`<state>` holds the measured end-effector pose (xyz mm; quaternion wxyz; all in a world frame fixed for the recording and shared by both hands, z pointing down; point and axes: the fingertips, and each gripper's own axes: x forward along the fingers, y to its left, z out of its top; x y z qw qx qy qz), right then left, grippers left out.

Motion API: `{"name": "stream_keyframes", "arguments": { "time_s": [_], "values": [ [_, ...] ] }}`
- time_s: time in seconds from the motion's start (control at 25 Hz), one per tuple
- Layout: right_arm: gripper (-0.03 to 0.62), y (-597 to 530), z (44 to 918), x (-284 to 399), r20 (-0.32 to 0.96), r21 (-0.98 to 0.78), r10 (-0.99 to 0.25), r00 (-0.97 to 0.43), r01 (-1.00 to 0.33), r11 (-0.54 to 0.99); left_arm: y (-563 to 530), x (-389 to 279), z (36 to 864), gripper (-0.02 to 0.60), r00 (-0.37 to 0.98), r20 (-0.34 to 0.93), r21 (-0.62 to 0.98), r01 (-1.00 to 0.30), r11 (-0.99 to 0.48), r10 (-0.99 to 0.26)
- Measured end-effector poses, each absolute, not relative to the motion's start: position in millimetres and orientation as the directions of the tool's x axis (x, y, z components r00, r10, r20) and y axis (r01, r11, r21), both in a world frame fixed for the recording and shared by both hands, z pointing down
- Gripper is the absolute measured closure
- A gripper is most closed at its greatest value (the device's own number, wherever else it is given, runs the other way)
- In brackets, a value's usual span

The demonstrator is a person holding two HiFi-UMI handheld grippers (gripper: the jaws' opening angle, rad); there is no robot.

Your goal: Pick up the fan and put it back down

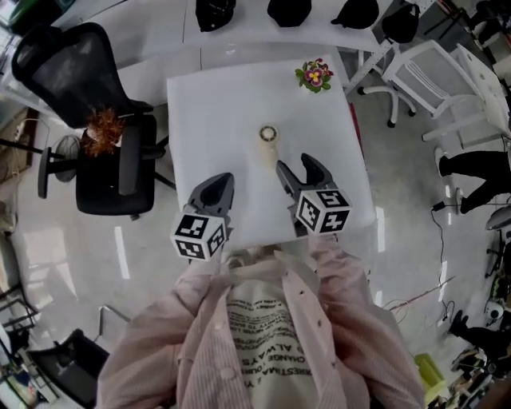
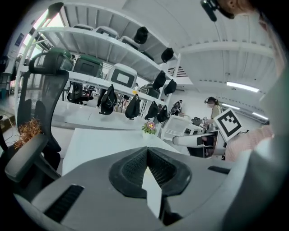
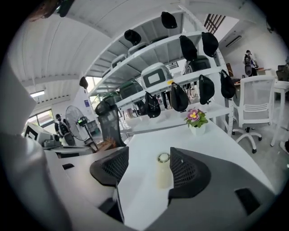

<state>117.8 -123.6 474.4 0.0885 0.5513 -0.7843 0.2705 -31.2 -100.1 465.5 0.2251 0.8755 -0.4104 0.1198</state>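
The fan (image 1: 267, 142) is a small cream hand-held one, standing upright near the middle of the white table (image 1: 207, 112). My right gripper (image 1: 297, 166) is open just in front of it, a little to its right. In the right gripper view the fan (image 3: 163, 170) stands beyond the jaws, close to the right pad (image 3: 183, 169), with the right gripper (image 3: 146, 169) holding nothing. My left gripper (image 1: 222, 182) hovers over the table's near left part, shut and empty. In the left gripper view the left gripper (image 2: 146, 152) has its pads pressed together, and the fan is out of sight.
A potted pink flower (image 1: 314, 76) sits at the table's far right corner. A black office chair (image 1: 104, 152) stands left of the table, a white chair (image 1: 431, 76) to the right. Black bags (image 1: 289, 11) hang on the shelf behind. A standing fan (image 3: 74, 119) is off to the left.
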Motion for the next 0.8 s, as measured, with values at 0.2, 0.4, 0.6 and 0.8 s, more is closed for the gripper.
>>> {"name": "stream_keyframes", "arguments": {
  "time_s": [0.2,0.4,0.6,0.8],
  "values": [
    [0.335,-151.7,507.4,115.9,0.493,-0.353,-0.767,-0.410,-0.900,0.255,-121.6,-17.8,483.2,0.580,0.621,0.425,0.311,-0.784,-0.538,-0.659],
    [0.335,-169.8,542.2,110.4,0.547,-0.369,-0.720,-0.426,-0.895,0.250,-140.1,-12.4,502.1,0.580,0.601,0.459,0.322,-0.799,-0.508,-0.654],
    [0.335,-187.8,573.2,106.8,0.593,-0.366,-0.690,-0.415,-0.902,0.229,-156.1,-9.9,521.1,0.580,0.588,0.480,0.334,-0.809,-0.484,-0.651],
    [0.335,-200.9,600.4,104.3,0.629,-0.361,-0.669,-0.396,-0.911,0.200,-168.1,-6.1,543.7,0.580,0.589,0.498,0.348,-0.808,-0.476,-0.636]
  ]
}}
